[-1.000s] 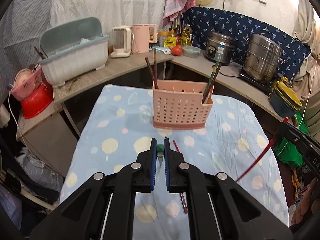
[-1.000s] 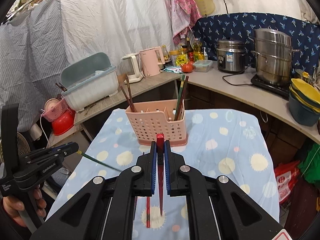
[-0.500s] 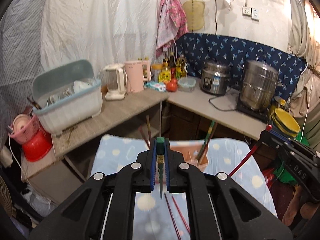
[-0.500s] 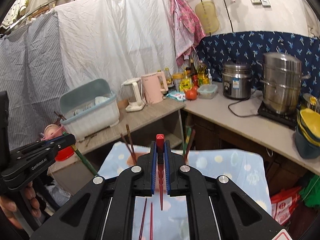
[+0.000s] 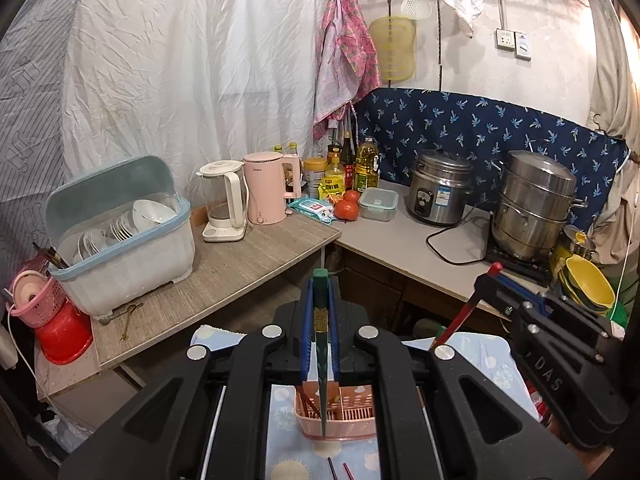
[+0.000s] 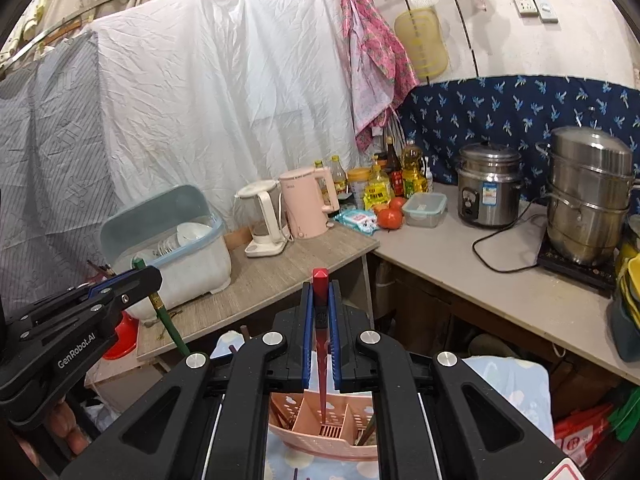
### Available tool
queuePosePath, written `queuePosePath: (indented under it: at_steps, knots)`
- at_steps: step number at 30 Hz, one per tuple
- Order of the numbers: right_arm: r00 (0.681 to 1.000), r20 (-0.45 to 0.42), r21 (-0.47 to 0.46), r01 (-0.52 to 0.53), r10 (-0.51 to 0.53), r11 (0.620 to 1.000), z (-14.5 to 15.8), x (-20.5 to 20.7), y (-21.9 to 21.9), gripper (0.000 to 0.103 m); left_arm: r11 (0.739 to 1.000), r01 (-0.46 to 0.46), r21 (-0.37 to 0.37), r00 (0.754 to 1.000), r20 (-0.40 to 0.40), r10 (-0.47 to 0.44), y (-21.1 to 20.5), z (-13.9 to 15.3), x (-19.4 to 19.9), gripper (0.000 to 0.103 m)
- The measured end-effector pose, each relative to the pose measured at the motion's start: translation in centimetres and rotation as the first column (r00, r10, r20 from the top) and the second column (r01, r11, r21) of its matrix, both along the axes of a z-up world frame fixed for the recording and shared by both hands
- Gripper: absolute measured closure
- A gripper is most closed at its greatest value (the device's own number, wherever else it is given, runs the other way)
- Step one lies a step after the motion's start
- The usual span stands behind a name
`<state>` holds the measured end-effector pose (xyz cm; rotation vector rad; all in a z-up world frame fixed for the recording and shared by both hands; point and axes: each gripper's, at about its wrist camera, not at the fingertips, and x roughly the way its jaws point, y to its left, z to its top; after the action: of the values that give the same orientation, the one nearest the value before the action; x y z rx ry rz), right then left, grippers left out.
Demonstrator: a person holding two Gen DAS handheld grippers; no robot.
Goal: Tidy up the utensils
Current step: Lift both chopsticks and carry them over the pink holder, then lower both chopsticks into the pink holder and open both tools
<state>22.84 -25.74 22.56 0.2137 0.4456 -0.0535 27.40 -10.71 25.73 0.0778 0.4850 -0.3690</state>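
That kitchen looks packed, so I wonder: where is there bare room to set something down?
Bare wood lies on the wooden counter before the white kettle; bare grey on the grey counter before the rice cooker. The bottles' corner is crowded.

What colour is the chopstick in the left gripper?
Dark green, with a gold band near its top: the green chopstick shows best in the left wrist view, clamped in the left gripper.
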Motion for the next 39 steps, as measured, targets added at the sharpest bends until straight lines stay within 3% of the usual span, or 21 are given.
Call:
queuePosePath:
  at_steps: [6, 11, 19, 25, 26, 28, 29, 30, 32, 33, 39]
  knots:
    - [0.997, -0.076, 0.000, -0.013, 0.013, 1.000, -4.1, 2.1, 0.4, 0.096, 1.000, -0.008, 0.009, 0.999, -0.033, 0.009, -0.6, -2.4, 2.4, 0.096]
    - [0.992, -0.125, 0.005, -0.018, 0.018, 1.000, -6.9, 2.8, 0.3, 0.096, 1.000, -0.002, 0.005, 0.999, -0.041, 0.002, -0.8, -2.7, 3.0, 0.096]
    - [0.992, -0.125, 0.004, -0.011, 0.011, 1.000, -7.2, 3.0, 0.0, 0.096, 1.000, -0.002, -0.014, 1.000, 0.008, 0.002, -0.6, 0.0, 2.7, 0.096]
    - [0.989, -0.146, -0.006, -0.008, 0.007, 1.000, -8.3, 3.0, 0.0, 0.095, 1.000, -0.013, 0.000, 0.999, -0.043, 0.013, -0.8, -2.7, 3.5, 0.096]
    - [0.990, -0.142, -0.009, 0.001, -0.002, 1.000, -8.4, 2.9, -0.2, 0.093, 1.000, -0.013, 0.003, 0.999, -0.053, 0.013, -0.9, -3.2, 3.5, 0.096]
    - [0.991, -0.134, -0.010, 0.023, -0.024, 1.000, -8.4, 2.6, -0.5, 0.067, 1.000, -0.020, 0.010, 0.998, -0.061, 0.020, -0.9, -4.0, 3.4, 0.095]
    - [0.992, -0.125, -0.007, 0.033, -0.034, 0.999, -8.4, 2.4, -0.7, 0.060, 1.000, -0.025, 0.015, 0.998, -0.058, 0.026, -1.0, -4.3, 3.2, 0.093]
    - [0.992, -0.116, -0.007, 0.045, -0.045, 0.999, -8.3, 2.2, -0.9, 0.055, 0.999, -0.034, 0.024, 0.998, -0.056, 0.035, -1.0, -4.6, 3.0, 0.084]
    - [0.992, -0.114, -0.008, 0.049, -0.049, 0.999, -8.3, 1.8, -1.1, 0.055, 0.998, -0.048, 0.030, 0.998, -0.048, 0.050, -0.9, -4.9, 2.7, 0.064]
    - [0.992, -0.114, -0.007, 0.050, -0.050, 0.999, -8.3, 1.6, -1.1, 0.053, 0.998, -0.053, 0.032, 0.997, -0.045, 0.055, -0.9, -5.0, 2.5, 0.061]
    - [0.992, -0.120, -0.020, 0.043, -0.045, 0.999, -8.6, 0.5, -0.8, 0.050, 0.997, -0.056, 0.046, 0.996, -0.070, 0.059, -0.8, -6.5, 1.9, 0.060]
